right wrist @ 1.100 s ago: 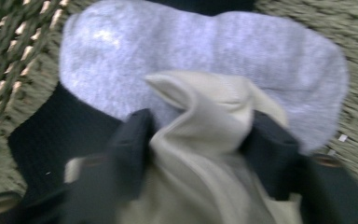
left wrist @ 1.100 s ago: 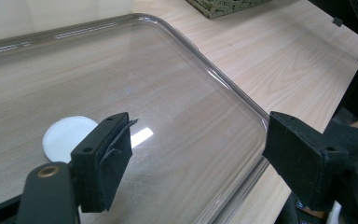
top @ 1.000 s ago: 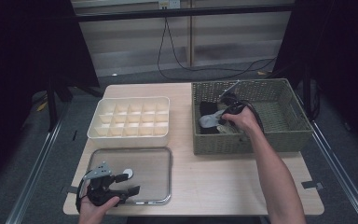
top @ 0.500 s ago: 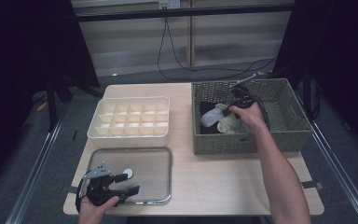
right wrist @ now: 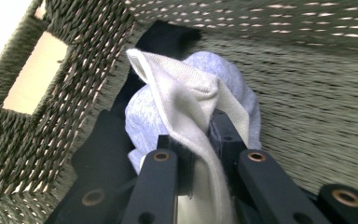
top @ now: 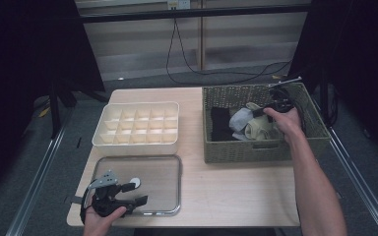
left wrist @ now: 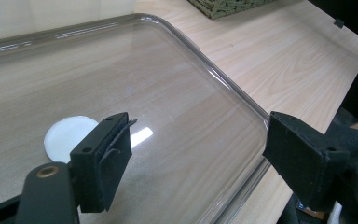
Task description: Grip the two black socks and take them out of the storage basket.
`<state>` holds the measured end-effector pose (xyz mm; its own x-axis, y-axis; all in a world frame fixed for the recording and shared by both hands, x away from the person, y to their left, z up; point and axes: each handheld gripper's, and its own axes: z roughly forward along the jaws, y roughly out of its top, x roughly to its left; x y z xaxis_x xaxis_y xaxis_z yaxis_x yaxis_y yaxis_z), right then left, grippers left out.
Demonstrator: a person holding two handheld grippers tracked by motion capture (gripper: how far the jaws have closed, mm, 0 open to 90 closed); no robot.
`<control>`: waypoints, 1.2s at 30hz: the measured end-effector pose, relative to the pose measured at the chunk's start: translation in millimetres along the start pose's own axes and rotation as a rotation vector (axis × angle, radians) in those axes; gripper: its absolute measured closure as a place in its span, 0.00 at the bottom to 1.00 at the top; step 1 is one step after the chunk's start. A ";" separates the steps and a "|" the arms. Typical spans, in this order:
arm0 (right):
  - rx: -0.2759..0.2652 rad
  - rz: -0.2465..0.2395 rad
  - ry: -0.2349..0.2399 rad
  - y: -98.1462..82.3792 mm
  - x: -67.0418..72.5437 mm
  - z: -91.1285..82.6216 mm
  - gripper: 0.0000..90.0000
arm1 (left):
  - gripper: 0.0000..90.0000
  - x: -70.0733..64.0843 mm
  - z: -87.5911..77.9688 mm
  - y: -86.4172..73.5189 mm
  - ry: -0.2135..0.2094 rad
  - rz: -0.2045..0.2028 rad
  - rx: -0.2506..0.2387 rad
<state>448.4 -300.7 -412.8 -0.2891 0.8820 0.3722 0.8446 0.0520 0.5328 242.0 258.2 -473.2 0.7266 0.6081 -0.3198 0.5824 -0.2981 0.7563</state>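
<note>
In the right gripper view a cream sock (right wrist: pixel 182 88) is pinched between the fingers of my right gripper (right wrist: pixel 200 135), whose jaws have just been closing on it. A pale blue-grey sock (right wrist: pixel 237 84) lies bunched behind it, with a black one (right wrist: pixel 168 35) beyond. The high view puts this gripper (top: pixel 268 112) inside the woven green basket (top: pixel 256 151), above the cream sock (top: pixel 256 129), the grey sock (top: pixel 239 118) and the black one (top: pixel 220 123). My left gripper (top: pixel 137 192) rests at the near edge of a clear tray (top: pixel 162 167), open with nothing between its fingers (left wrist: pixel 105 158).
A cream box with several compartments (top: pixel 138 125) stands behind the clear tray (left wrist: pixel 168 70). A small white disc (left wrist: pixel 65 135) shows under the tray by the left jaw. Bare wooden table (top: pixel 236 191) lies between tray and basket. Cables run across the floor behind.
My right hand has risen and shifted toward the basket's far right corner, drawing the cream sock up with it. The left hand has stayed put.
</note>
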 end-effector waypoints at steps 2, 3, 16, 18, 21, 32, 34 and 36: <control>-0.006 0.000 -0.011 -1.5 -4.5 -4.6 0.91 | 0.25 0.2 0.1 0.3 0.001 -0.001 -0.001; -0.001 0.003 -0.016 -2.2 -5.2 -5.3 0.91 | 0.25 0.2 0.1 0.4 0.003 -0.001 0.000; 0.010 -0.027 -0.077 -2.2 -5.0 -1.0 0.68 | 0.25 1.7 -1.4 0.0 0.006 -0.004 -0.009; 0.004 -0.032 -0.084 -1.9 -3.4 0.0 0.60 | 0.25 1.8 -1.3 0.2 0.007 -0.004 -0.005; -0.009 -0.035 -0.084 -1.3 -1.8 -1.0 0.53 | 0.25 1.3 -0.7 0.5 0.004 -0.004 -0.009; -0.046 -0.100 -0.059 5.2 19.0 -5.7 0.41 | 0.25 1.2 -0.4 0.6 0.003 -0.002 -0.007; -0.050 -0.115 -0.045 6.3 25.1 -2.1 0.43 | 0.25 1.0 -0.1 0.9 0.003 -0.002 -0.009; -0.051 -0.127 -0.030 8.0 32.8 2.6 0.48 | 0.25 0.9 -0.2 0.9 0.003 -0.002 -0.009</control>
<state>446.8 -270.2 -398.2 -0.3780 0.8834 0.2769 0.7781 0.1411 0.6121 243.1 258.6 -472.7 0.7242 0.6112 -0.3193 0.5804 -0.2901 0.7609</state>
